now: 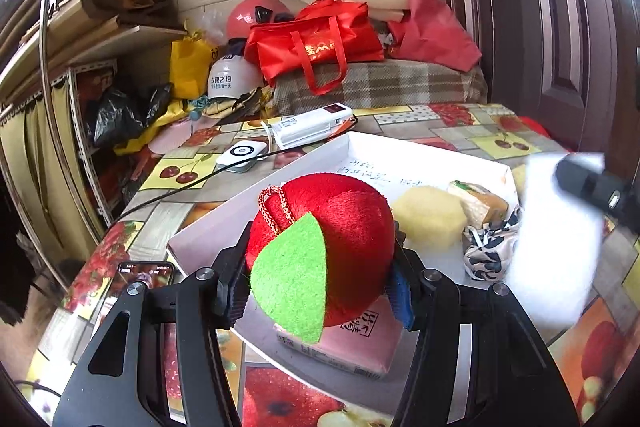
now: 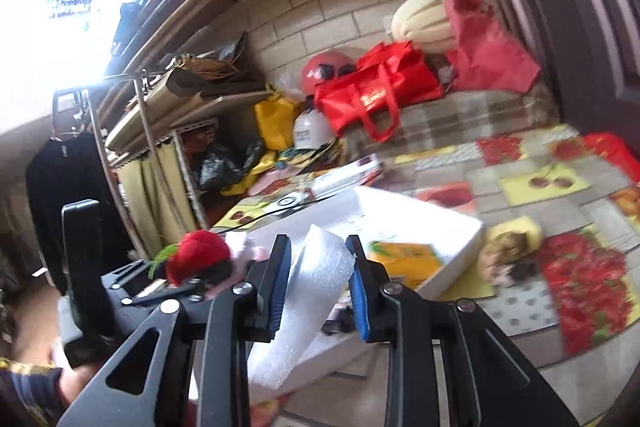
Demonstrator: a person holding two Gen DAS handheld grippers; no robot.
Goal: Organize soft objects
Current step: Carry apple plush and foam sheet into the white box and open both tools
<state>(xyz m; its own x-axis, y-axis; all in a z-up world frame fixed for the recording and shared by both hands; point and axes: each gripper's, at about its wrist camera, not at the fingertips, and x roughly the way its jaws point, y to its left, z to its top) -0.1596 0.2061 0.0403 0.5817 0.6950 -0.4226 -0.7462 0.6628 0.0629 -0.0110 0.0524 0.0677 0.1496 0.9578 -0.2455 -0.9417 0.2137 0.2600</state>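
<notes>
Red plush apple [image 1: 320, 247] with a green felt leaf [image 1: 292, 283] and a little braided loop on top is squeezed between the jaws of the left gripper [image 1: 320, 279], held just above the near end of the white tray [image 1: 256, 203]. Under it, inside the tray, sits a pink tissue pack [image 1: 340, 347]. Further into the tray, around 2 o'clock from the apple, there's a pale yellow sponge [image 1: 430, 217], a sandwich-looking squishy [image 1: 476, 203] and a black-and-white patterned cloth bundle [image 1: 488, 247], all packed close together. The right gripper [image 2: 316, 287] has its jaws clamped on a sheet of white packing foam [image 2: 312, 303], which sticks up between the blue pads and hangs down below them; from the left wrist view that same foam shows as a blurry white slab at 3 o'clock. From the right wrist view the tray is straight ahead, with a yellow box-like thing [image 2: 404, 259] in it, and a brownish plush [image 2: 508, 255] lies on the worktop [image 2: 540, 183] just outside the tray's right wall, at about 2 o'clock. The worktop has a fruit-print cover. At 11 o'clock past the tray are a white round gadget [image 1: 242, 153] with a black cable and a white boxy device [image 1: 312, 125]. A phone [image 1: 140, 277] lies at 8 o'clock near the worktop edge. A hand [image 2: 76, 379] shows bottom left in the right wrist view.
</notes>
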